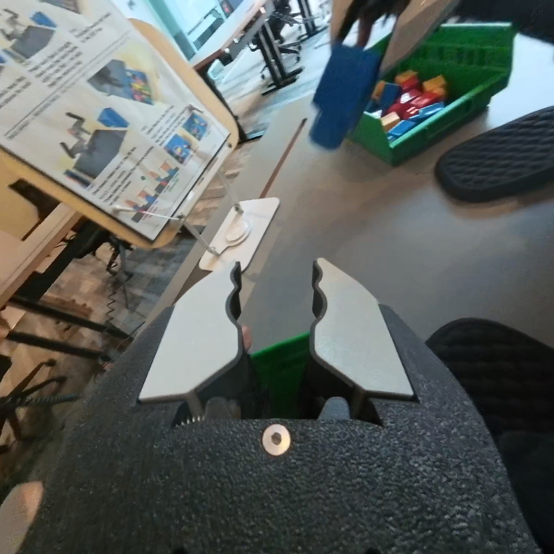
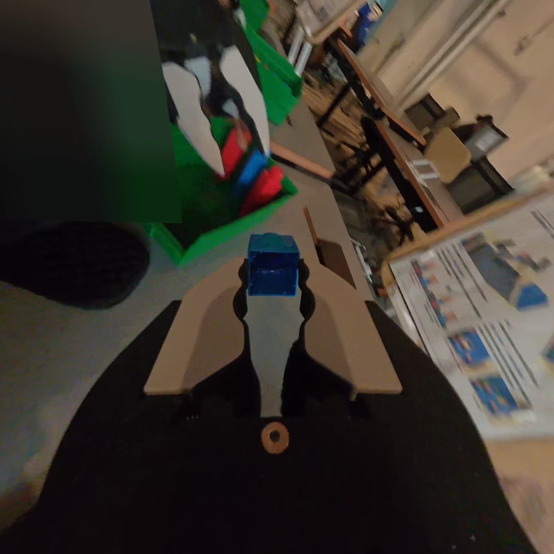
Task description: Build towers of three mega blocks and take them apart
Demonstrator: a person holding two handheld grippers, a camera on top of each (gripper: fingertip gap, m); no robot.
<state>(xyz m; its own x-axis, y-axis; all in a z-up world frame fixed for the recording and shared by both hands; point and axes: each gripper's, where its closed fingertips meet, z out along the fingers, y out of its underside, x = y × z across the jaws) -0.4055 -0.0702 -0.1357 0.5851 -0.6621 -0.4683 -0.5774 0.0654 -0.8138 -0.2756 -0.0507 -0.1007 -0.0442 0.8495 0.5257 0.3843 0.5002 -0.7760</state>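
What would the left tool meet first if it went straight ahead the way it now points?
Probably nothing soon. The left tool, open and empty, points along the bare grey table. The white stand base lies just left of that line, the green bin far off right. Depth is unclear.

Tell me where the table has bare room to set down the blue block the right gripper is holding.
The grey table is bare between the left gripper, the white stand base, the green bin and the black mesh pad. The bin is crowded with blocks. The right gripper holds the blue block in the air.
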